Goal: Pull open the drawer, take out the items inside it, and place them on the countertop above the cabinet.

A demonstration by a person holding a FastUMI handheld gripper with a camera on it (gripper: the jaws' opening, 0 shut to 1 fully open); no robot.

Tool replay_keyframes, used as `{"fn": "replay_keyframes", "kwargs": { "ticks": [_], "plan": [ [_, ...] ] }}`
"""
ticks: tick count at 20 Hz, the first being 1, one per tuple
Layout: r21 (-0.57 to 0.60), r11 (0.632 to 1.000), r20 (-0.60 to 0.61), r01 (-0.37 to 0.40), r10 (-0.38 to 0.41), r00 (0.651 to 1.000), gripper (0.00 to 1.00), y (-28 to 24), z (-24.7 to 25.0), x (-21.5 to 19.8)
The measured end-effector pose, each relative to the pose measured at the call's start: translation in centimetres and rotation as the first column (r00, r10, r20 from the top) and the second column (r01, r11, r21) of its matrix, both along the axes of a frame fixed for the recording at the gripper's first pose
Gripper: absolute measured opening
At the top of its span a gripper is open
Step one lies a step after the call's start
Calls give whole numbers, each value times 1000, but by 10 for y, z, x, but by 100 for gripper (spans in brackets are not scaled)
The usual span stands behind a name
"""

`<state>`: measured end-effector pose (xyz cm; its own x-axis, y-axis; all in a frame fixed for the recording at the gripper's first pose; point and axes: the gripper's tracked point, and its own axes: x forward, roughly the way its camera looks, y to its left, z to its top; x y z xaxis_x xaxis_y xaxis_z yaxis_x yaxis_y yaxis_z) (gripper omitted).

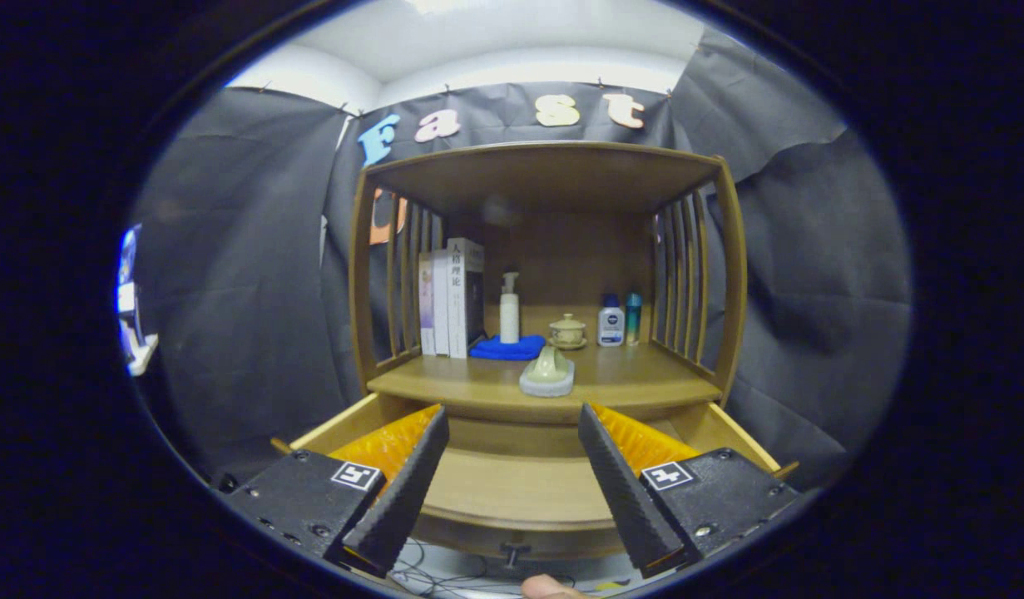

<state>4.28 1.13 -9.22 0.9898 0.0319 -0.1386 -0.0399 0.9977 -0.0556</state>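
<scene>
1. The tongs [512,433] stand wide open with nothing between the two black ribbed fingers [408,482], which hang over the pulled-out drawer [512,491].
2. The drawer is a shallow tray of pale wood, drawn well out from under the cabinet [545,274]; its bare floor shows between the fingers, and its side walls run back on either side of them. A small dark knob [514,551] sits on its front, just below the fingers.
3. A pale green and grey item [547,372], rounded with a raised handle-like top, rests on the tabletop [636,378] near its front edge, just beyond the fingertips and between them.
4. Further back on the tabletop stand upright books [452,299], a white pump bottle [509,309] on a blue cloth [507,348], a small lidded cup [567,330] on a saucer, and two small bottles [620,320].
5. A fingertip [549,587] of a person shows below the drawer front.
</scene>
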Motion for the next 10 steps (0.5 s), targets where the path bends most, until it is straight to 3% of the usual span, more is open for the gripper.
{"fn": "replay_keyframes", "kwargs": {
  "ticks": [3, 8, 10],
  "plan": [
    [3, 1000, -20, 1, -1, 1000, 99, 4, -43, -22],
    [-3, 997, -130, 71, -71, 989, 99, -12, -108, -31],
    [-10, 994, -118, 104, -105, 987, 99, -15, -112, -30]
  ]
}}
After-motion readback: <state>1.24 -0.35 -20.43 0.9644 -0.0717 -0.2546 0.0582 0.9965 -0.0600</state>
